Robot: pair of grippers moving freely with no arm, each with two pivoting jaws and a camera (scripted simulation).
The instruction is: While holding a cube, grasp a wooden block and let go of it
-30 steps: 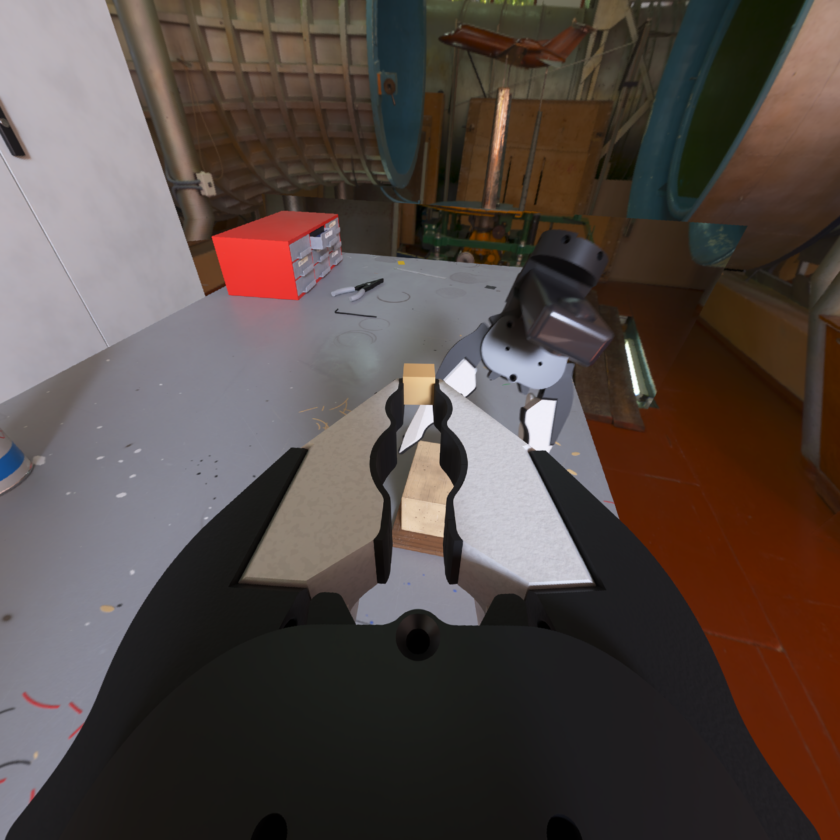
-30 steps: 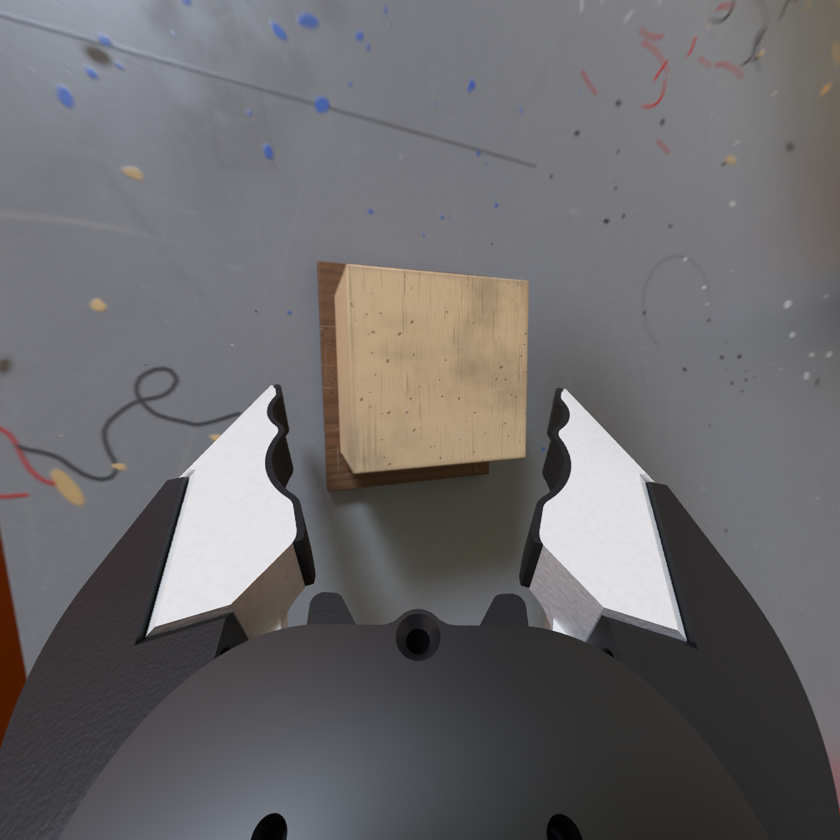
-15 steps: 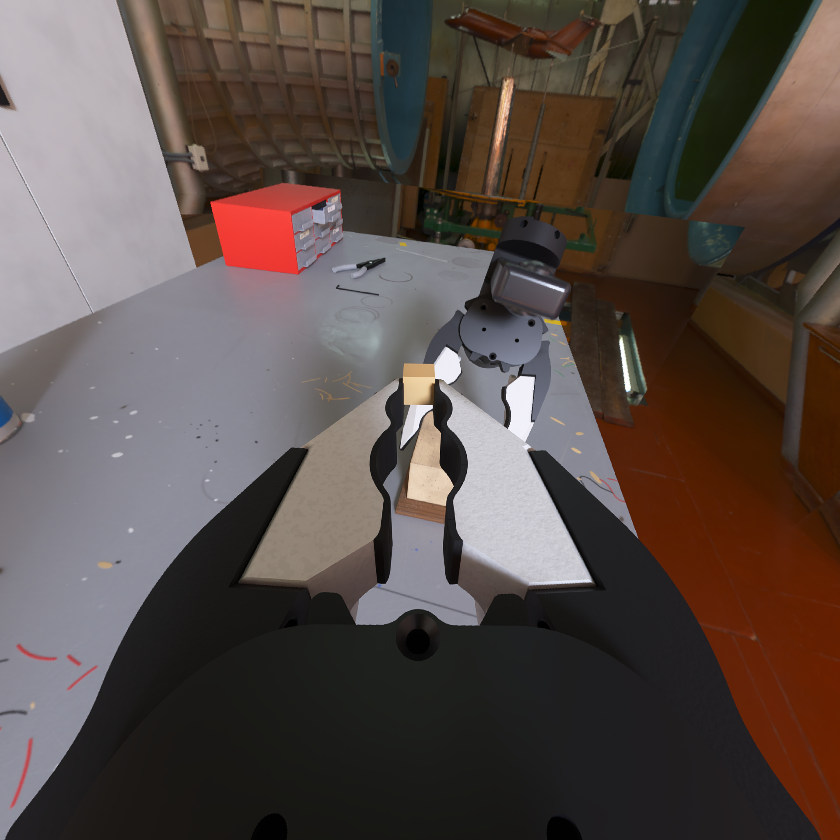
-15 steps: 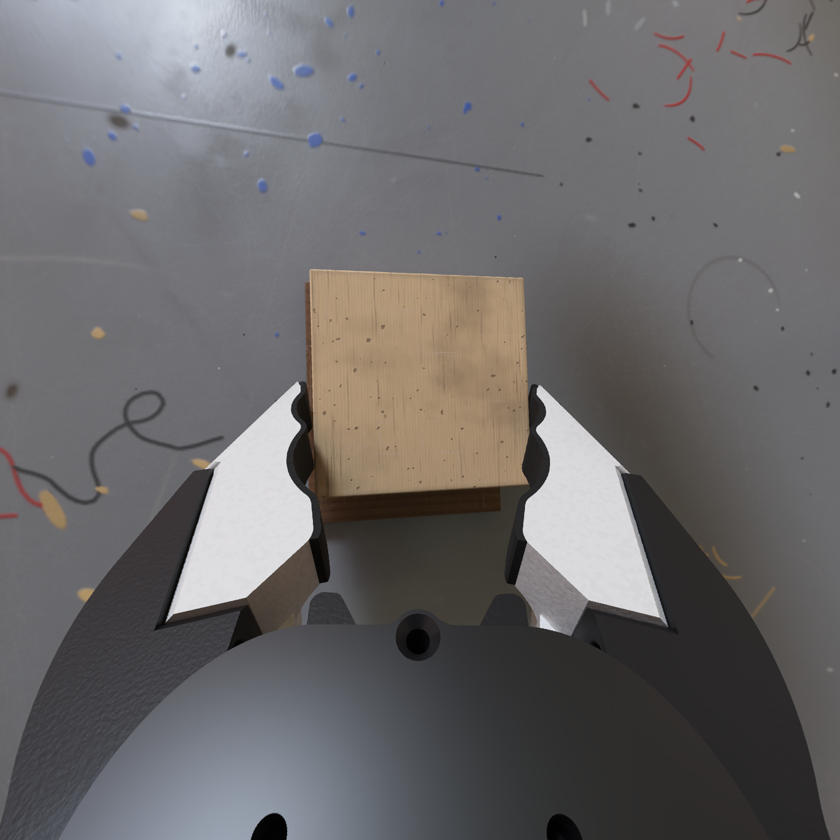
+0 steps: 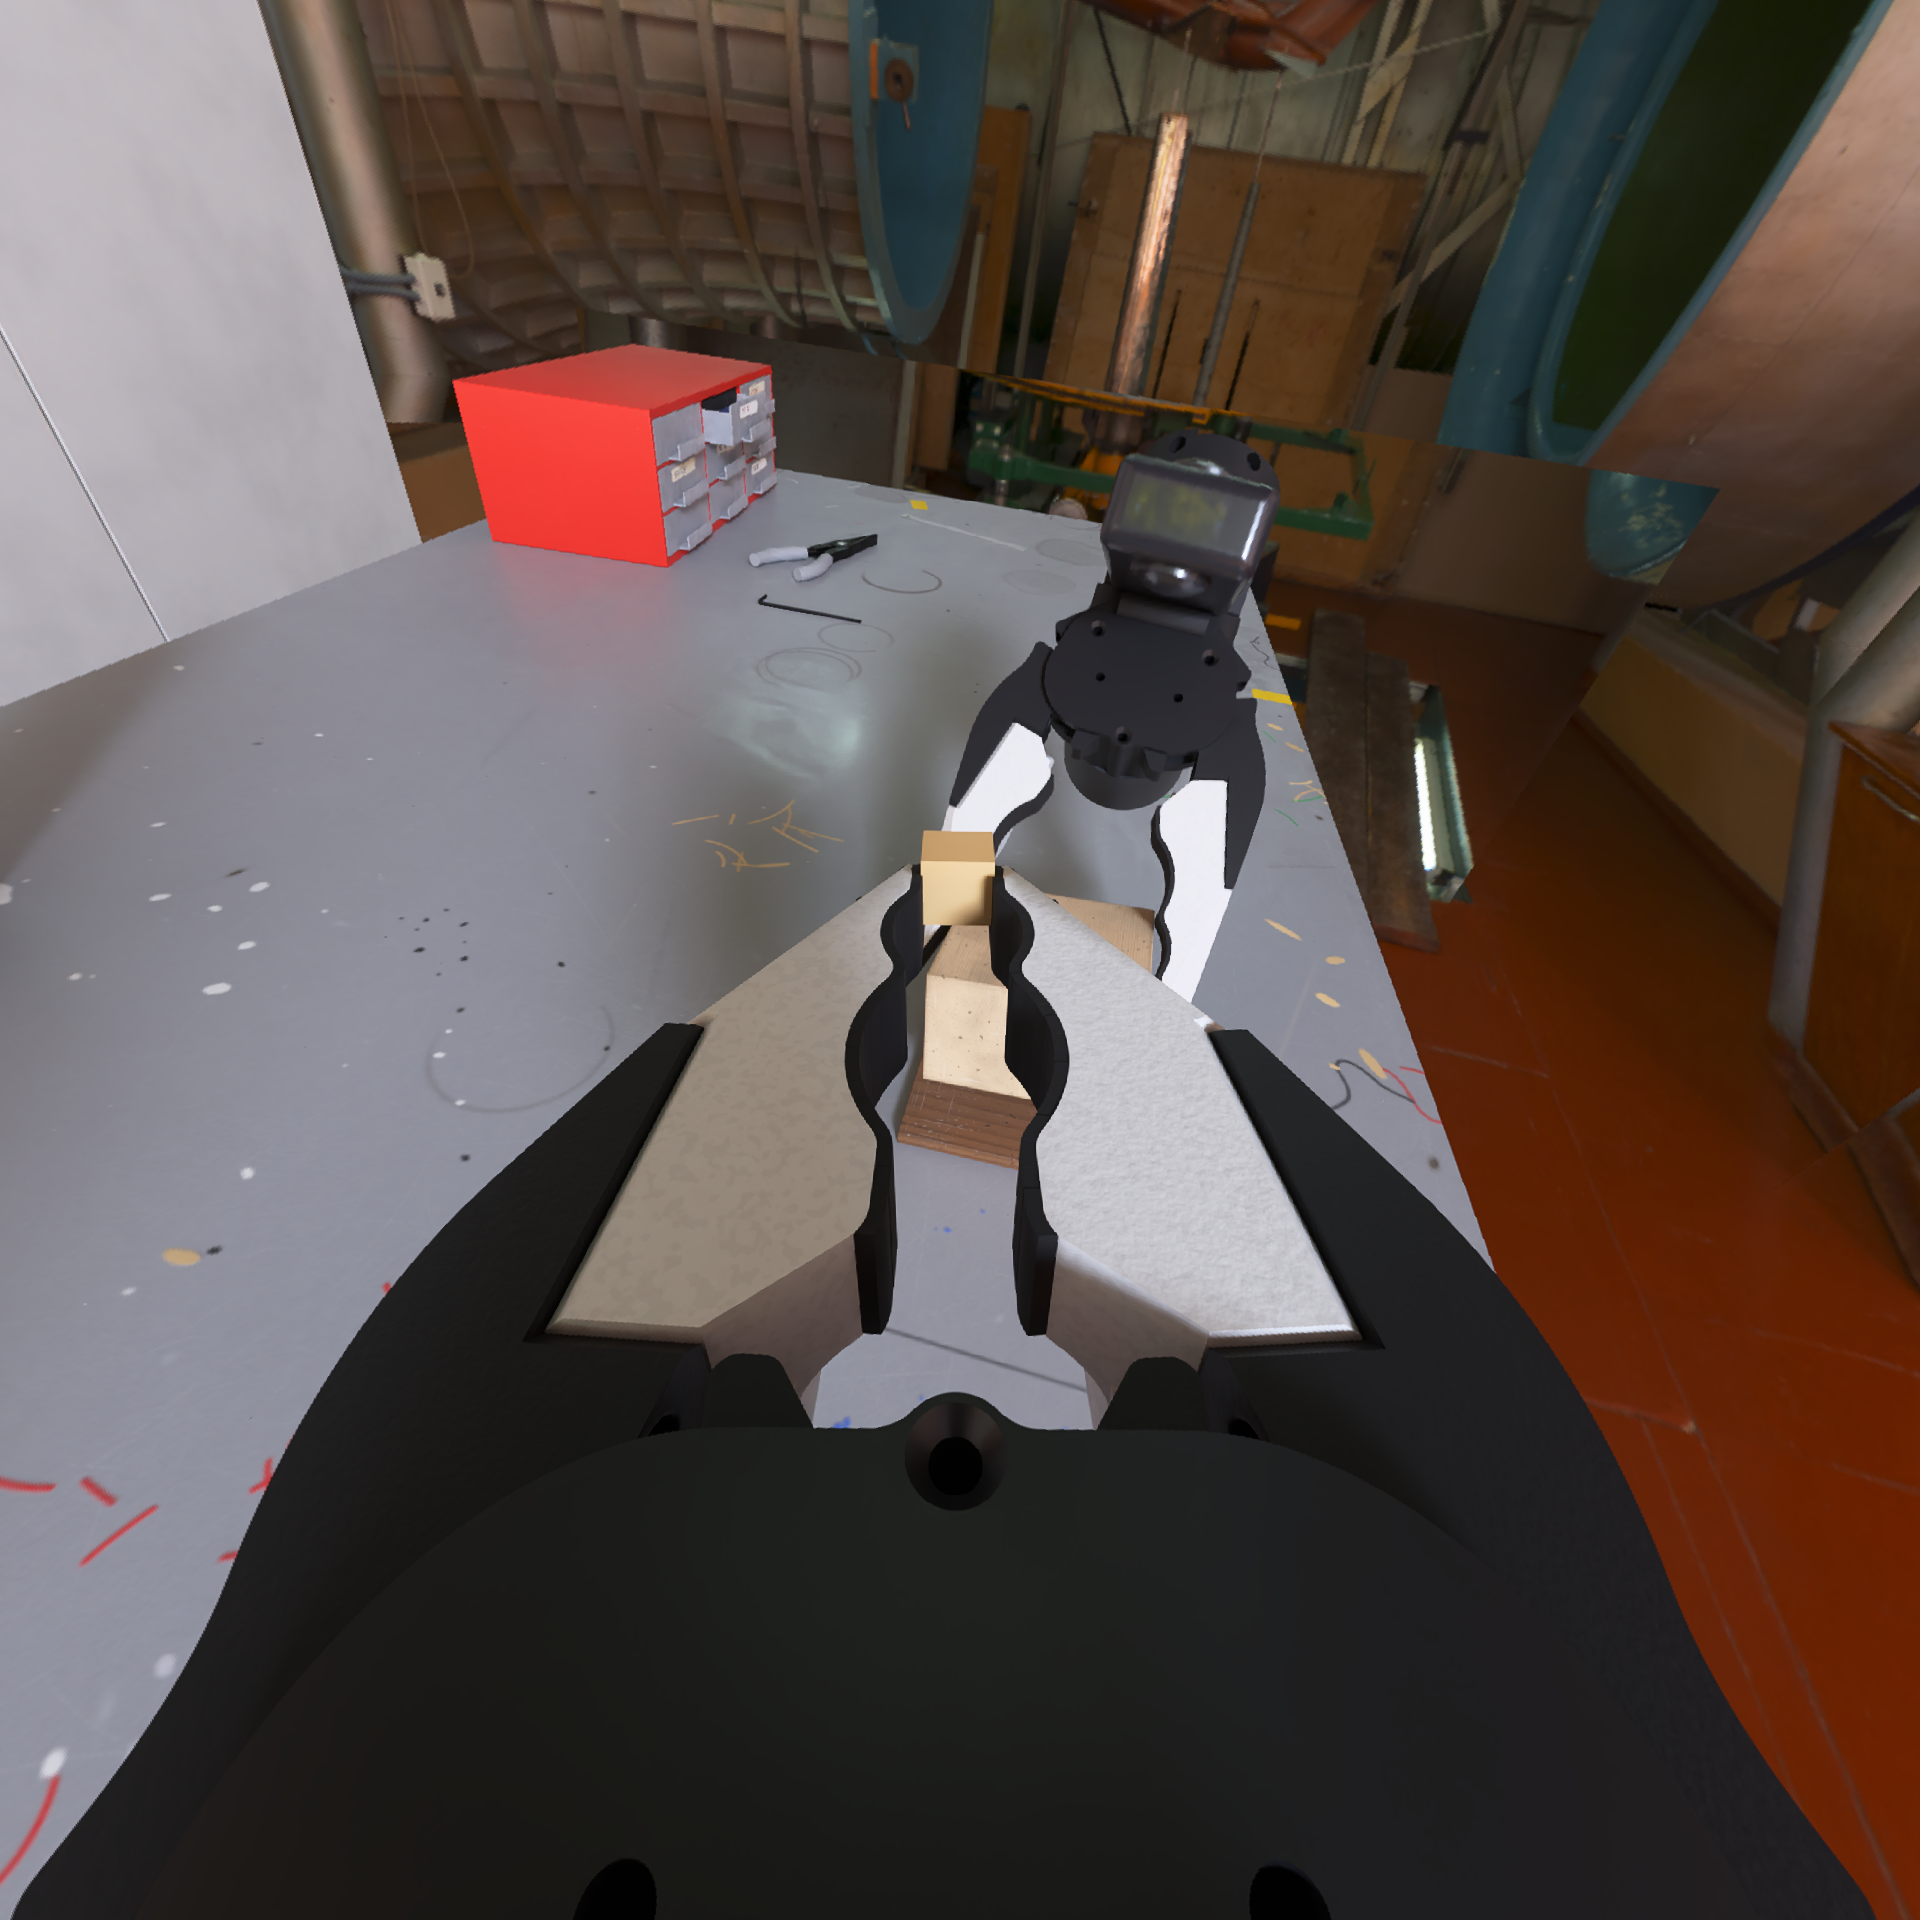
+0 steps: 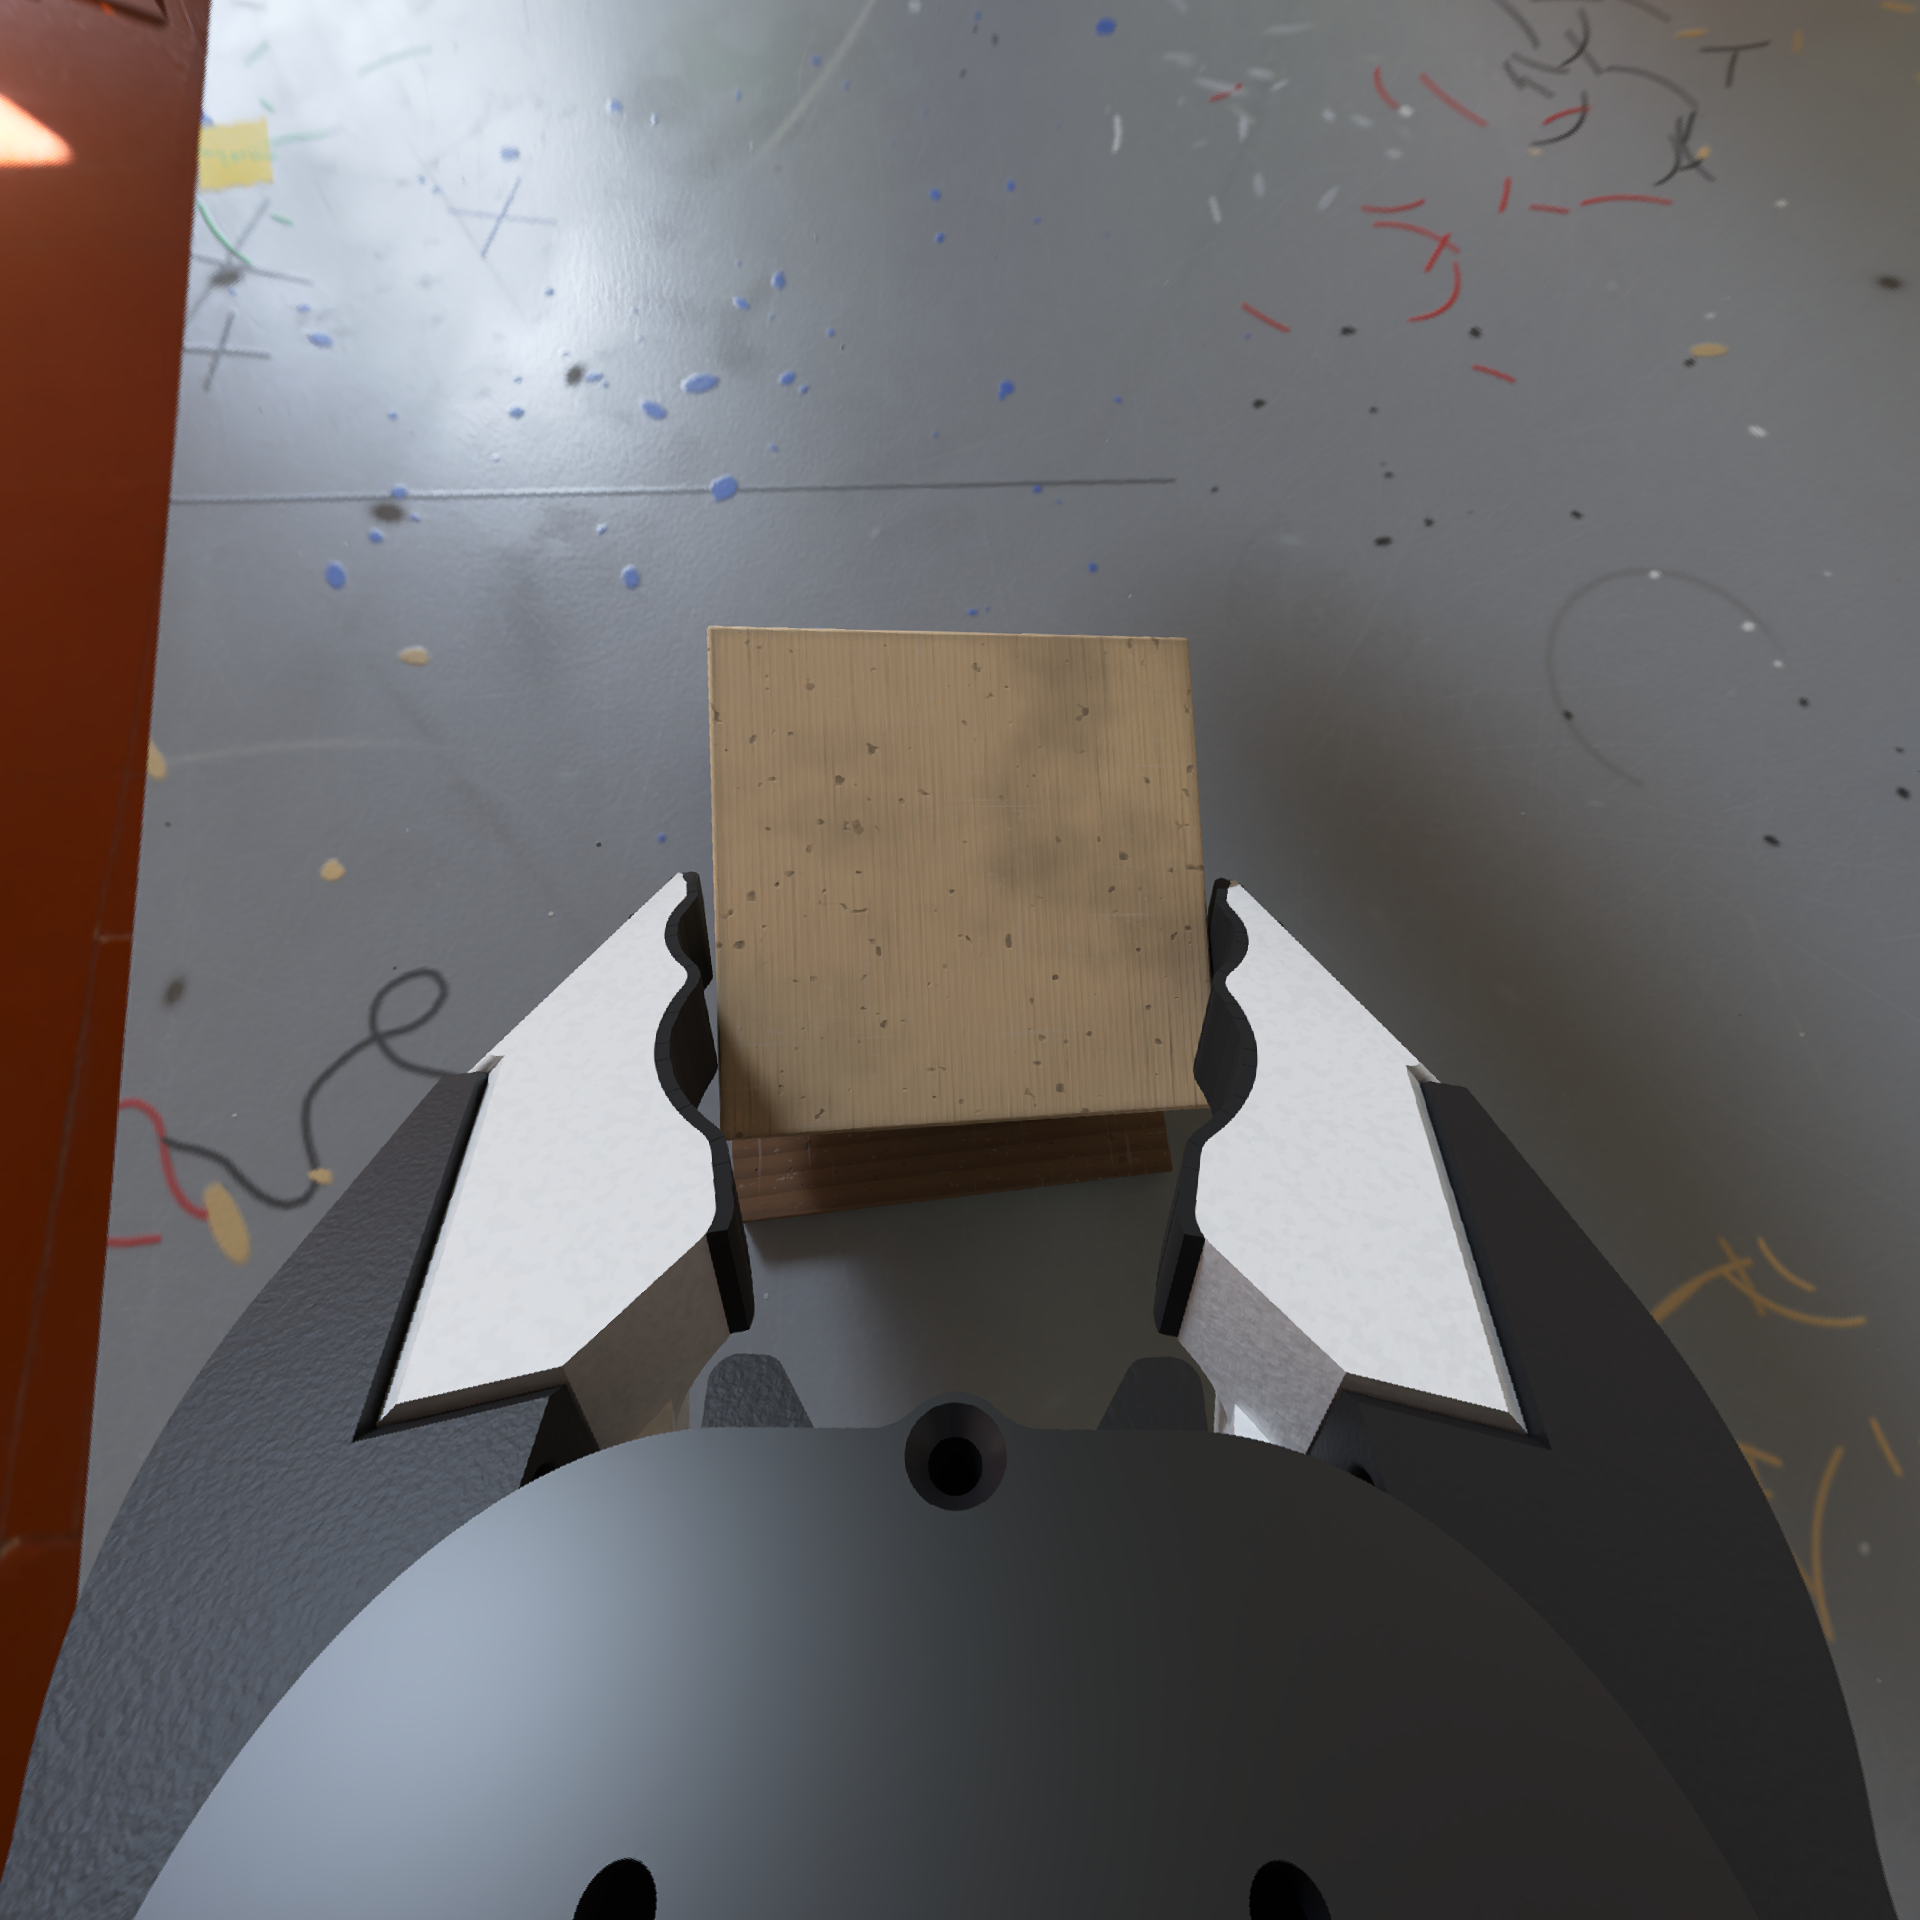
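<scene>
On the left, the left tongs are pinched on a small cube, held above the grey bench. Just past them the wooden block sits on a darker wooden slab near the bench's right edge. The right tongs point down with a finger on either side of the block; whether the pads press it or a sliver of gap is left, I cannot tell. To grip well, I would close evenly, keeping the block square on its slab, while the cube hand holds steady.
</scene>
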